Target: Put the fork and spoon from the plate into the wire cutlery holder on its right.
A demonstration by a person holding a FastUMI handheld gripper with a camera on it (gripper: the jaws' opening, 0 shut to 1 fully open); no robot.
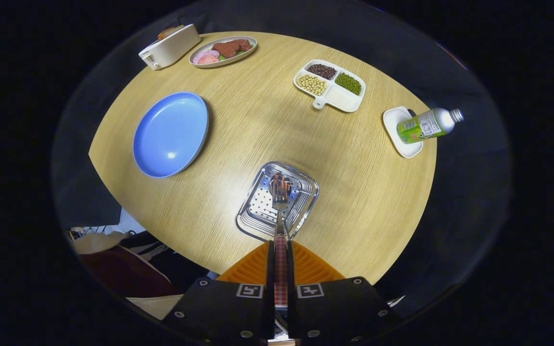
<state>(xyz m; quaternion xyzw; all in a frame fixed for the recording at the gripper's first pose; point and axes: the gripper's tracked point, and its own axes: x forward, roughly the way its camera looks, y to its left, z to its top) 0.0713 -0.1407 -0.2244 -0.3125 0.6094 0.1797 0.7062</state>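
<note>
Gripper (280, 269): fingers clamped on the fork (280, 202) handle.
Fork: tines apparently over the wire cutlery holder (258, 211), near the table's (354, 202) front edge.
Plate (170, 134): left side.

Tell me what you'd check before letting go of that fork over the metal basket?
1. Fingers closed on the fork's checked handle: ok.
2. Fork head over the wire cutlery holder: ok.
3. Fork tines already inside the holder: cannot tell.
4. Holder upright on the wooden table: ok.
5. Blue plate holds no cutlery: ok.
6. Spoon already in the holder: cannot tell.
</note>
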